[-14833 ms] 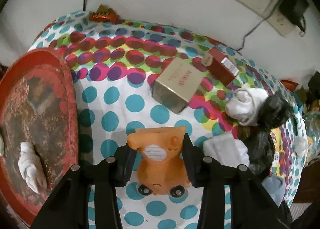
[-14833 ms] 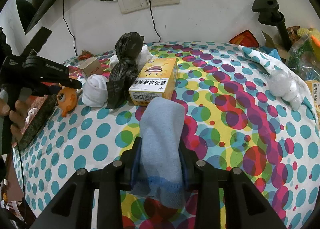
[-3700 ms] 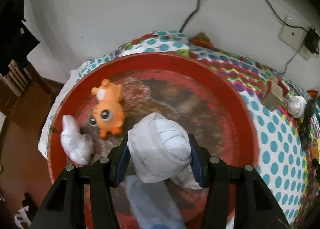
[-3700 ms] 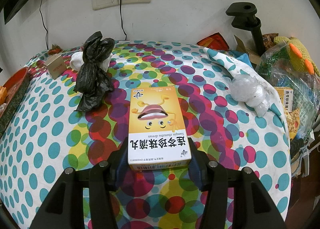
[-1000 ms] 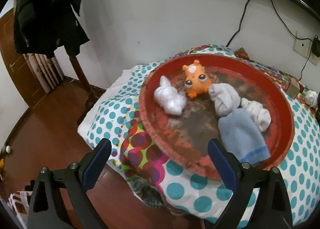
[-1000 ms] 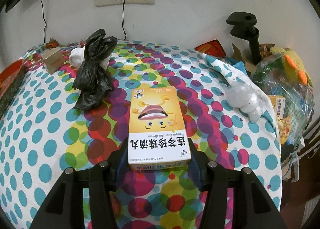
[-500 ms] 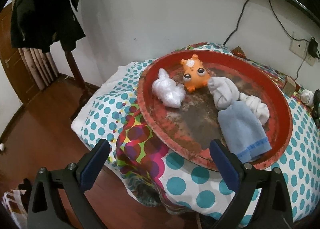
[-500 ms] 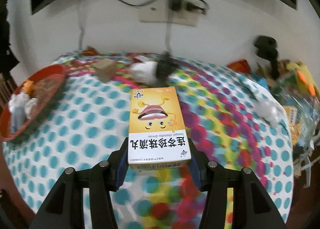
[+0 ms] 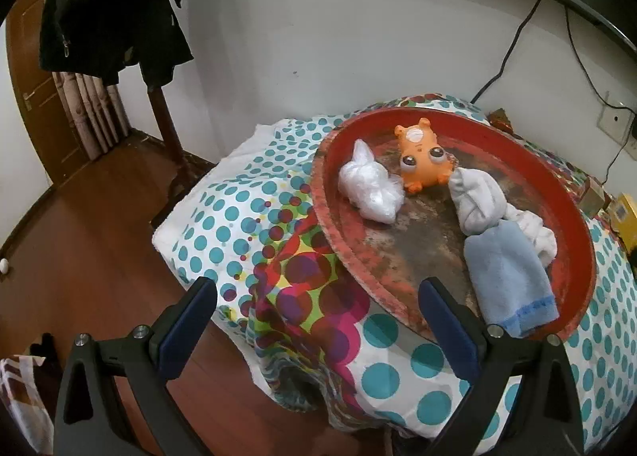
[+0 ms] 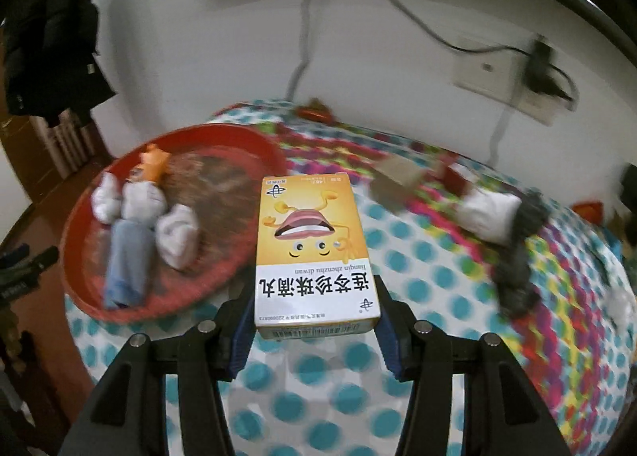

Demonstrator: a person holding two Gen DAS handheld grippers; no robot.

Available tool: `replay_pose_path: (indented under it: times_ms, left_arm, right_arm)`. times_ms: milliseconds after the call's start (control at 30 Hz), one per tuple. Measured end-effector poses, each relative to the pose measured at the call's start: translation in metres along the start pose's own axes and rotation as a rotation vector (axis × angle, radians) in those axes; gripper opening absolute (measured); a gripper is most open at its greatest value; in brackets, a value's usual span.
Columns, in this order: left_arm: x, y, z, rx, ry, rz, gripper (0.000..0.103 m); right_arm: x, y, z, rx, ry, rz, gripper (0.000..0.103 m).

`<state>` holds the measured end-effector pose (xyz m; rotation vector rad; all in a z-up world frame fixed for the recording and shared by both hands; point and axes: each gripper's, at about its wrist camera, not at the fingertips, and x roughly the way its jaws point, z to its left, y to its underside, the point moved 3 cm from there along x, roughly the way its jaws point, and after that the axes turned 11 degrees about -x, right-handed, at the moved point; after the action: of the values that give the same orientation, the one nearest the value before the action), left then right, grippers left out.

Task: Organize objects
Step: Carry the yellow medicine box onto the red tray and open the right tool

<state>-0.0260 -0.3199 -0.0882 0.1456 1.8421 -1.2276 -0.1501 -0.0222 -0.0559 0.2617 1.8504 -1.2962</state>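
My right gripper (image 10: pixel 314 330) is shut on a yellow medicine box (image 10: pixel 312 253) and holds it above the dotted tablecloth, just right of the round red tray (image 10: pixel 75 225). The tray (image 9: pixel 573 225) holds an orange toy animal (image 9: pixel 424 155), a white plastic bundle (image 9: pixel 368 187), two rolled white socks (image 9: pixel 475 203) and a light blue sock (image 9: pixel 507 277). My left gripper (image 9: pixel 314 320) is open and empty, off the table's corner in front of the tray.
A tan box (image 10: pixel 396 177), a red box (image 10: pixel 452 173), a white sock roll (image 10: pixel 487 215) and a black plastic bag (image 10: pixel 517 257) lie on the table behind the yellow box. A coat rack (image 9: pixel 159 98) stands on the wooden floor at left.
My right gripper has swung left with the yellow box, bringing the red tray into view. My left gripper stays open and has drawn slightly back from the tray.
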Motion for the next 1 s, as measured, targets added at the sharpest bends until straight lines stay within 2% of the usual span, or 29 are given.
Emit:
replay_pose_path:
  times_ms: [200, 533, 767, 1000]
  left_arm:
    - [0.003, -0.001, 0.004, -0.019, 0.003, 0.01, 0.101]
    - [0.006, -0.005, 0.016, -0.077, 0.004, 0.024, 0.101]
    - [0.01, -0.005, 0.019, -0.1, 0.015, 0.041, 0.101]
    - [0.013, -0.004, 0.018, -0.1, 0.023, 0.052, 0.101]
  right_arm:
    - [0.025, -0.03, 0.048, -0.05, -0.072, 0.009, 0.053]
    - [0.068, -0.063, 0.097, -0.089, -0.097, 0.064, 0.053]
    - [0.095, -0.068, 0.111, -0.083, -0.093, 0.114, 0.053]
    - [0.1, -0.072, 0.113, -0.085, -0.104, 0.117, 0.054]
